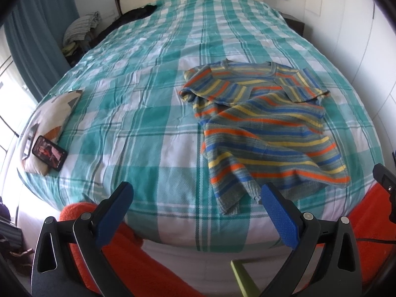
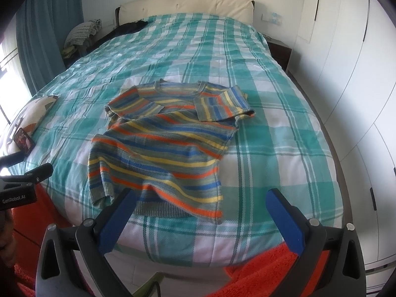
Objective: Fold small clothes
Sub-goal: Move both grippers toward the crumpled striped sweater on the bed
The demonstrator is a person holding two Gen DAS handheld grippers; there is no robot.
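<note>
Both claws spread, pinching nothing: left claw, right claw, hovering off bed's near edge. Striped knit sweater, both sleeves folded in, flat on green-checked bedspread just ahead. Hem nearest claws, probably for bottom-up fold.

Sweater: grey-green with orange, yellow, blue stripes. Bedspread: teal and white plaid. Headboard: cream. Curtain far left: teal. Gripper pads: blue, on black frames. Blanket near: orange. Wardrobe right: white.
</note>
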